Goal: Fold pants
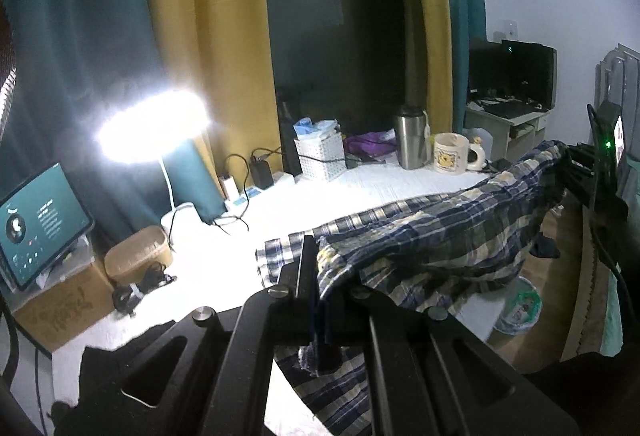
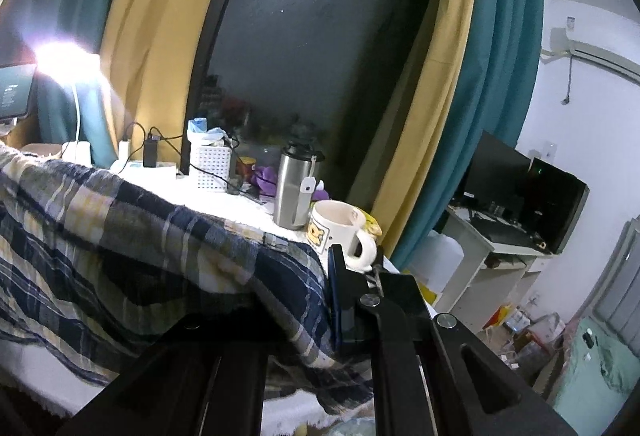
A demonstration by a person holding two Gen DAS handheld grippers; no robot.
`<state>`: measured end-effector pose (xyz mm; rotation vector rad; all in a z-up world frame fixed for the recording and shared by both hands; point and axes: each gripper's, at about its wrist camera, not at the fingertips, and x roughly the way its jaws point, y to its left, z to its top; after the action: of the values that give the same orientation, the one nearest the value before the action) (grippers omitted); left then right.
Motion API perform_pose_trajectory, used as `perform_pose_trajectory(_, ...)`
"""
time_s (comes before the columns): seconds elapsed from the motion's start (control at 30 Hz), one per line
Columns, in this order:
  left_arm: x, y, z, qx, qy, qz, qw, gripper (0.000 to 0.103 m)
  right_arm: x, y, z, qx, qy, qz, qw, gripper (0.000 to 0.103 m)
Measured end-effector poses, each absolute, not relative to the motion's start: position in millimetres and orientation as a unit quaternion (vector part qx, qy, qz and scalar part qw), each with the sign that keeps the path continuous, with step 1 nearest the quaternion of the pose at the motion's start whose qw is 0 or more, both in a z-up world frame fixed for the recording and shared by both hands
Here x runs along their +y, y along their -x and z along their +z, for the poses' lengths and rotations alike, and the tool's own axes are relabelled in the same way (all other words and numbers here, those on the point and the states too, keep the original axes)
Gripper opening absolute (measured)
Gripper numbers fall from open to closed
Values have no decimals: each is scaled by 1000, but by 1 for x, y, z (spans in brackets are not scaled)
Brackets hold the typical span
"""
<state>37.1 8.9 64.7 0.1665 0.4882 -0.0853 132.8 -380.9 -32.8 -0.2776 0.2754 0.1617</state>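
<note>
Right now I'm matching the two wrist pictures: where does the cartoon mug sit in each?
Left wrist: the mug stands right of centre on the table, beside the steel flask.
Right wrist: the mug is near centre, just above the gripper's fingers.
Shared landmark: the steel flask, left of the mug.

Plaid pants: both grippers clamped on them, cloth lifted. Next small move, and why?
Probably carry both ends forward together and lay them down. The left gripper and right gripper each pinch an edge of the blue-and-cream plaid pants, which sag between them above the white tablecloth. Stop short of the cream cartoon mug, close by.
</note>
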Motion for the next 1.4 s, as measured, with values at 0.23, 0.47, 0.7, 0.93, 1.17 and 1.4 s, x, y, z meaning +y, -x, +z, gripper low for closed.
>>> perform_pose_trajectory(0.23, 20, -73, 67, 241, -88, -43, 966, 2, -367, -171, -29, 151, 139, 80, 975, 9)
perform_pose_trajectory(0.47, 30, -120, 57, 257, -88, -48, 961, 2, -355, -215, -37, 180, 143, 76, 970, 9)
perform_pose_trajectory(0.7, 41, -177, 25, 300, -77, -57, 949, 2, -346, -259, -57, 220, 145, 72, 962, 9)
perform_pose_trajectory(0.93, 49, -230, -13, 342, -63, -63, 936, 2, -336, -297, -81, 258, 154, 67, 951, 9)
perform_pose_trajectory(1.17, 59, -278, -54, 382, -58, -58, 920, 6, -325, -338, -106, 301, 157, 63, 939, 9)
perform_pose_trajectory(1.4, 73, -305, -85, 420, -45, -50, 905, 7, -310, -366, -130, 340, 167, 70, 923, 9)
